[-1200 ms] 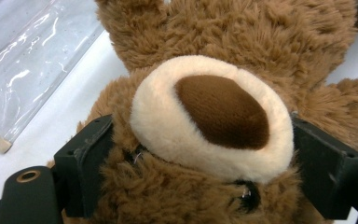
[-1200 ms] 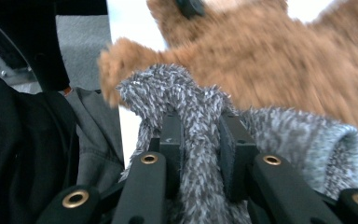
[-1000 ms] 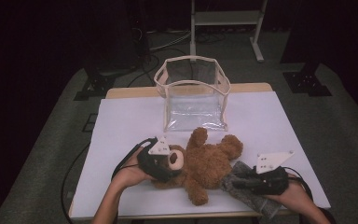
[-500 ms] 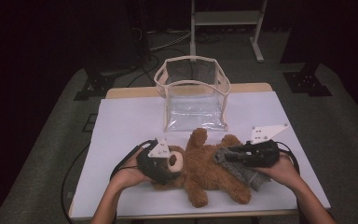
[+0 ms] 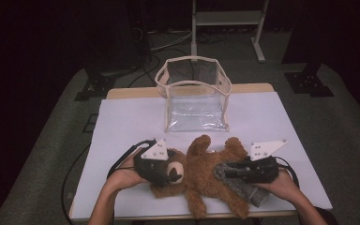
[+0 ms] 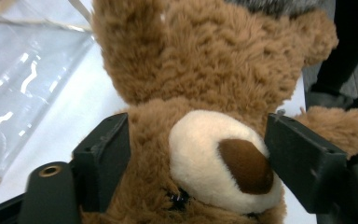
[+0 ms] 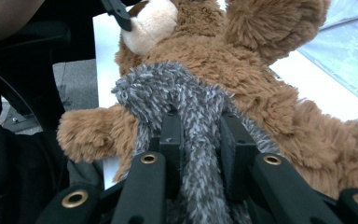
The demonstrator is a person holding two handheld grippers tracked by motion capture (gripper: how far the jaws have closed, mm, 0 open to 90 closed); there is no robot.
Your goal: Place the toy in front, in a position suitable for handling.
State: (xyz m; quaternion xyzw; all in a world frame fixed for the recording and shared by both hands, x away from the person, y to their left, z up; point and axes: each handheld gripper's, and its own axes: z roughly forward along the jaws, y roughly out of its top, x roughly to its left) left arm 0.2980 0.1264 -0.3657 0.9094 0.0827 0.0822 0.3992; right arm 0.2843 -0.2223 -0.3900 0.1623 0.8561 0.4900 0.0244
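Observation:
A brown teddy bear [image 5: 201, 180] lies on its back on the white table [image 5: 122, 126], head to the left. My left gripper [image 5: 171, 172] straddles its head; the jaws have just been closing, and in the left gripper view [image 6: 196, 140] both pads press the fur beside the cream muzzle [image 6: 214, 158]. My right gripper [image 5: 224, 171] is shut on a grey fuzzy cloth [image 5: 246, 190] and holds it over the bear's belly. In the right gripper view [image 7: 198, 126] the grey fuzzy cloth [image 7: 168, 88] runs up between the jaws and lies on the teddy bear [image 7: 261, 56].
A clear plastic bag [image 5: 194, 101] with a beige rim stands open at the middle back of the table, just beyond the bear's raised arm. In the left gripper view the clear plastic bag [image 6: 23, 79] is at the left. A metal stand [image 5: 225, 18] is on the floor behind.
My right gripper has carried the grey cloth from the table's front right corner leftward onto the bear's belly. The left hand has stayed at the bear's head.

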